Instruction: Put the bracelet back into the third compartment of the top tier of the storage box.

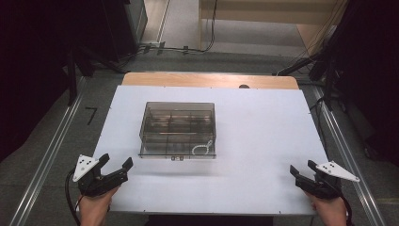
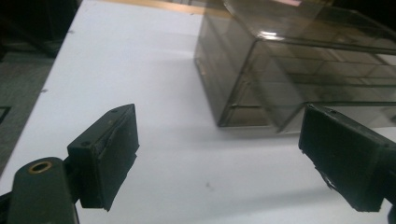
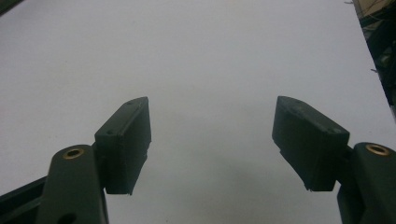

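Left gripper [image 1: 114, 163], lower left of the high view: jaws spread wide, holding nothing, touching nothing. Right gripper [image 1: 303, 169], lower right: jaws also wide apart, empty, w/ bare white table [image 1: 263, 141] between them. Smoky clear compartment box [image 1: 178, 129] sits mid-frame, lid shut, near the left gripper & well apart from the right. A small white beaded loop [image 1: 203, 148] lies inside its front-right corner. Nothing stands between grippers & box.

Smoky clear box [image 1: 178, 127] mid-table, left claw [image 1: 115, 163] and right claw [image 1: 302, 170] spread wide, both empty, near corners
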A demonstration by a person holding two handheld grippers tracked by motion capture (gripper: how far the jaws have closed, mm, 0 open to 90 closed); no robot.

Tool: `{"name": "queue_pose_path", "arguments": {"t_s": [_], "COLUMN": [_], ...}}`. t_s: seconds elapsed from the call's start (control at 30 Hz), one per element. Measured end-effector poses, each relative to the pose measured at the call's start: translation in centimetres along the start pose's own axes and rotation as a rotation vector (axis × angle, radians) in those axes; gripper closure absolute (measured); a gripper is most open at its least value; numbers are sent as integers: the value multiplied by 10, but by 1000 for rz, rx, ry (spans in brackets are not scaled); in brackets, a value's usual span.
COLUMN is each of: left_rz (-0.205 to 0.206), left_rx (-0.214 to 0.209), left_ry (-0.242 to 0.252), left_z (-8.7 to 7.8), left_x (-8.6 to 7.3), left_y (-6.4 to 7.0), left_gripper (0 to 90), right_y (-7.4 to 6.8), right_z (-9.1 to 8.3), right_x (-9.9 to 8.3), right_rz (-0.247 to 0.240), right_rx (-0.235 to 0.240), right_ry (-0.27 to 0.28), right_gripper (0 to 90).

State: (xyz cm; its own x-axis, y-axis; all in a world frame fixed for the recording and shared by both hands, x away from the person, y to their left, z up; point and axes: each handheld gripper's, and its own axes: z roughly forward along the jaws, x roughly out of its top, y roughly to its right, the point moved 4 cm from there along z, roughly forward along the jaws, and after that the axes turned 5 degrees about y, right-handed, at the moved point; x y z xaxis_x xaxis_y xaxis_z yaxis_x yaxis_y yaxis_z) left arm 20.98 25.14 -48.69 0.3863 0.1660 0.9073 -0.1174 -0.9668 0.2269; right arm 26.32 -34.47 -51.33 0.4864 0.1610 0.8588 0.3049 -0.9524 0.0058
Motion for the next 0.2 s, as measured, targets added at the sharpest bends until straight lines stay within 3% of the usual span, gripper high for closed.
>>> {"name": "queue_pose_path", "arguments": {"t_s": [0.13,0.2], "left_rz": [-80,-146], "left_rx": [26,28], "left_ry": [-3,4], "left_z": [-1,-3], "left_x": [-3,-5], "left_y": [-15,-23], "left_gripper": [123,123], "right_y": [0,0], "right_z": [0,0], "right_x": [0,0], "right_rz": [-3,1], "right_rx": [1,-2], "right_ry": [3,1], "right_gripper": [264,264]}}
